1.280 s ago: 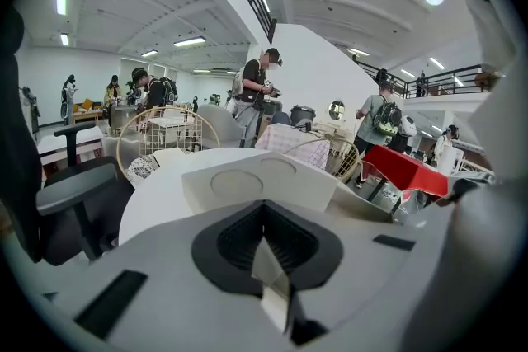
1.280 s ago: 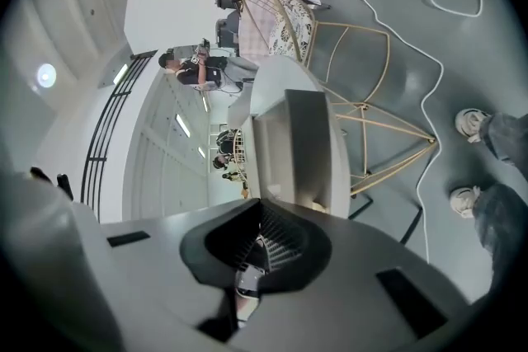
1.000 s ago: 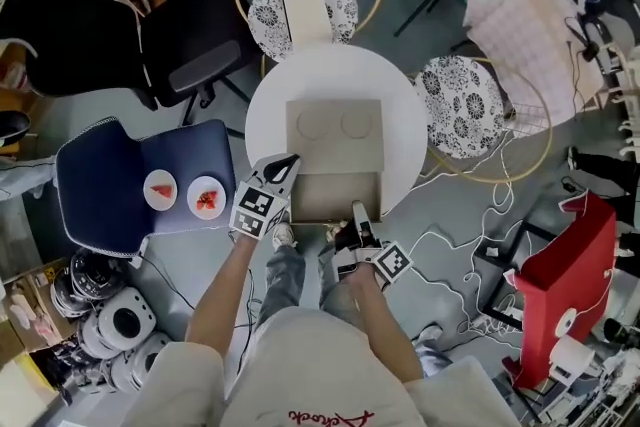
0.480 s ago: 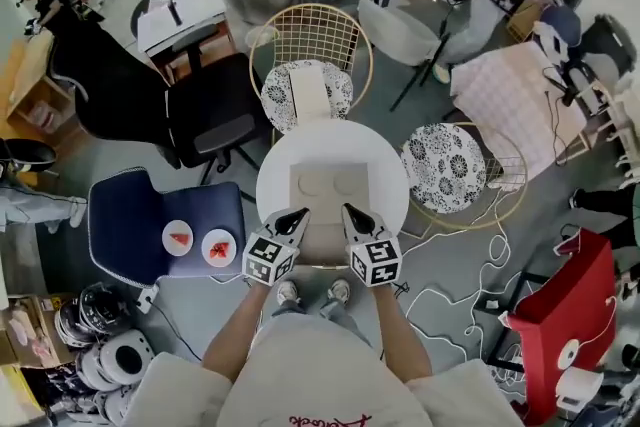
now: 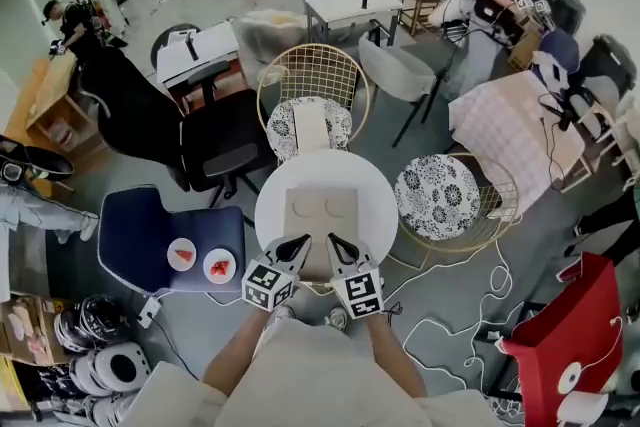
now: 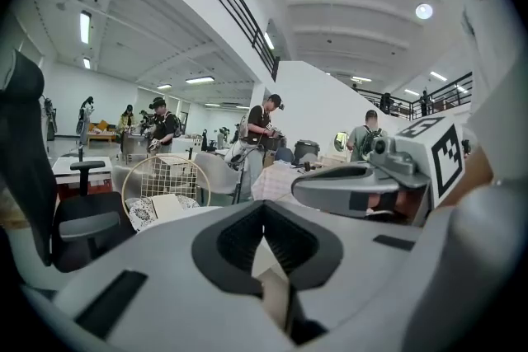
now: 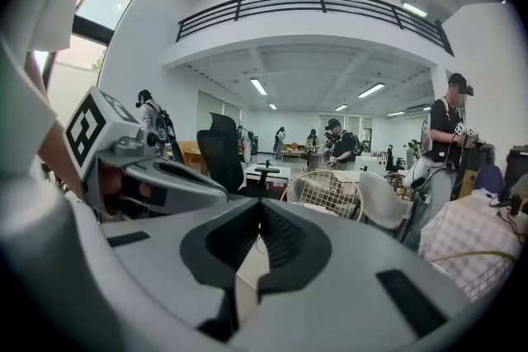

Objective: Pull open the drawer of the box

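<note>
A tan cardboard box [image 5: 322,208] with two round marks on its top sits on a small round white table [image 5: 272,200]. Its near end lies under my grippers, so the drawer front is hidden. My left gripper [image 5: 299,241] and right gripper [image 5: 334,241] hover side by side over the box's near edge, tips pointing away from me. Both are shut with nothing between the jaws. In the left gripper view the left gripper [image 6: 264,207] has its tips together, with the right gripper [image 6: 363,187] beside it. The right gripper [image 7: 261,207] shows the same in its own view.
A gold wire chair [image 5: 312,85] with a patterned cushion stands behind the table, and a patterned stool [image 5: 437,197] to its right. A blue chair [image 5: 150,233] at left carries two plates. A black office chair [image 5: 215,145], floor cables [image 5: 450,315] and people farther back surround the spot.
The right gripper has risen from the box's near end and come up next to the left one. The head view has tilted up, showing more of the room.
</note>
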### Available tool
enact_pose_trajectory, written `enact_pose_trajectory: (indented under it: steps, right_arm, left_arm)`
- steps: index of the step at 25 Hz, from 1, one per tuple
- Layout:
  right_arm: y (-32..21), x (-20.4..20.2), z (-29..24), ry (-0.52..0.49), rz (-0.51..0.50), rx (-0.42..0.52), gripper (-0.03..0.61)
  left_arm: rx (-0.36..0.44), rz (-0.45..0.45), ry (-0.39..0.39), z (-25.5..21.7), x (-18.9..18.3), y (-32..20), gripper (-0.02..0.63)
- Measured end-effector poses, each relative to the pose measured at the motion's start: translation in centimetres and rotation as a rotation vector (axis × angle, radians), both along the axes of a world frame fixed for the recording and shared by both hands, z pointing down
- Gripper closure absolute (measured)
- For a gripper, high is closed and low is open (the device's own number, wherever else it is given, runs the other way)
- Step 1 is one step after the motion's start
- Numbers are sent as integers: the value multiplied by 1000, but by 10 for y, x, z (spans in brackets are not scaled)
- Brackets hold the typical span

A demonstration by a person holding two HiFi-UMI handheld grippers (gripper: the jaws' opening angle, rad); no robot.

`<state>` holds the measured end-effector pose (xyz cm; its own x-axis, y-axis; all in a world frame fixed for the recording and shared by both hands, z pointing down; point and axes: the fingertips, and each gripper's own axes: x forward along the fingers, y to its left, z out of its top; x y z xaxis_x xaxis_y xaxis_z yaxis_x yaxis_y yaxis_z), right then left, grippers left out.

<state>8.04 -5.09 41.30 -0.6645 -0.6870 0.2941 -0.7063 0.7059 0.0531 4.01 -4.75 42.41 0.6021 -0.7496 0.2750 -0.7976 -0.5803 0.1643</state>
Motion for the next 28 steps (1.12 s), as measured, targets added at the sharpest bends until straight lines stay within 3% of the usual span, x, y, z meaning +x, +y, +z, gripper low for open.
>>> enact_pose_trajectory:
  steps: [13, 17, 28]
  right_arm:
    - [112, -9, -4, -95, 25, -26, 561]
    - [150, -26, -5, -107, 56, -22, 562]
    - [257, -37, 3, -123, 142, -39, 563]
  left_arm:
    - [45, 21, -15, -10, -7, 99, 601]
    - [79, 16, -45, -12, -30, 143, 601]
    - [67, 6, -36, 0, -74, 258, 602]
